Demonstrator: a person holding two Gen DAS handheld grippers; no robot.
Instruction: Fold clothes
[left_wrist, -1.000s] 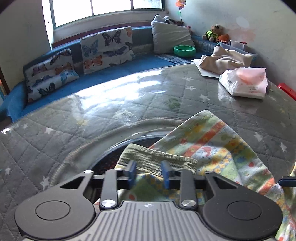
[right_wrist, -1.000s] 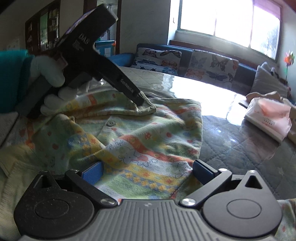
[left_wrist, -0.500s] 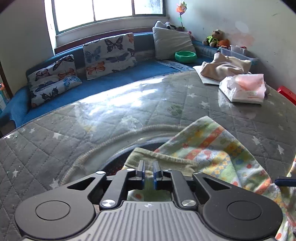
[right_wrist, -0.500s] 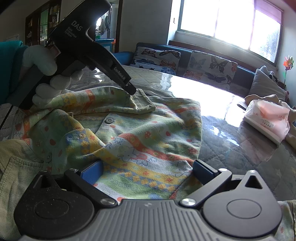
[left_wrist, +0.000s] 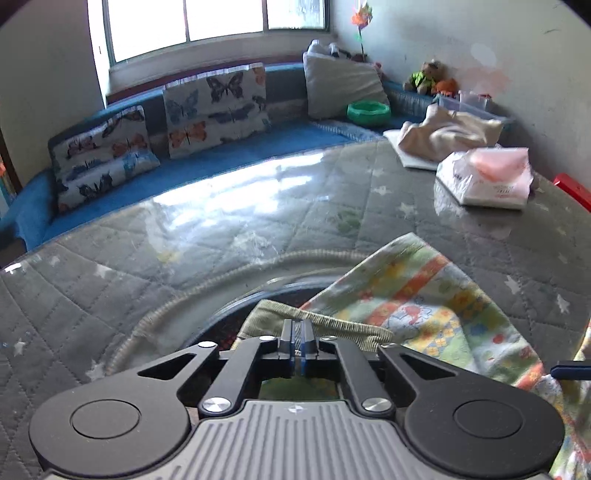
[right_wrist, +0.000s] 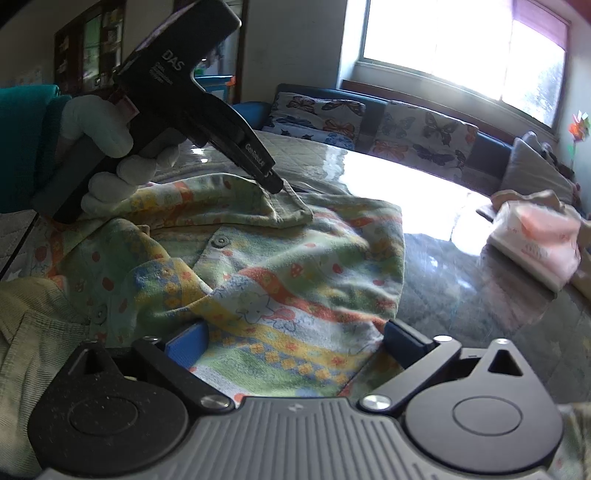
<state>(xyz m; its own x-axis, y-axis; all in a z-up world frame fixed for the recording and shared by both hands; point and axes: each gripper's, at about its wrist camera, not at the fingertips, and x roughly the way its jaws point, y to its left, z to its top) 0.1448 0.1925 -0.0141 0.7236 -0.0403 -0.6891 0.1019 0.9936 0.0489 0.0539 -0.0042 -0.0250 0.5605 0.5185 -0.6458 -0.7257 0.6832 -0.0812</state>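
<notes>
In the left wrist view, the left tongs (left_wrist: 296, 341) are pinched together on the ribbed green collar (left_wrist: 314, 321) of the patterned shirt (left_wrist: 436, 314), which lies rumpled on the quilted worktop (left_wrist: 221, 236). In the right wrist view, the right tongs (right_wrist: 295, 338) stand wide apart over the shirt's lower half; the pinch looks shallow, so a hard pull could probably slip the collar free

A home living room: a window bench (left_wrist: 229, 173) with butterfly cushions (left_wrist: 218, 110) and soft toys (left_wrist: 424, 75).
</notes>
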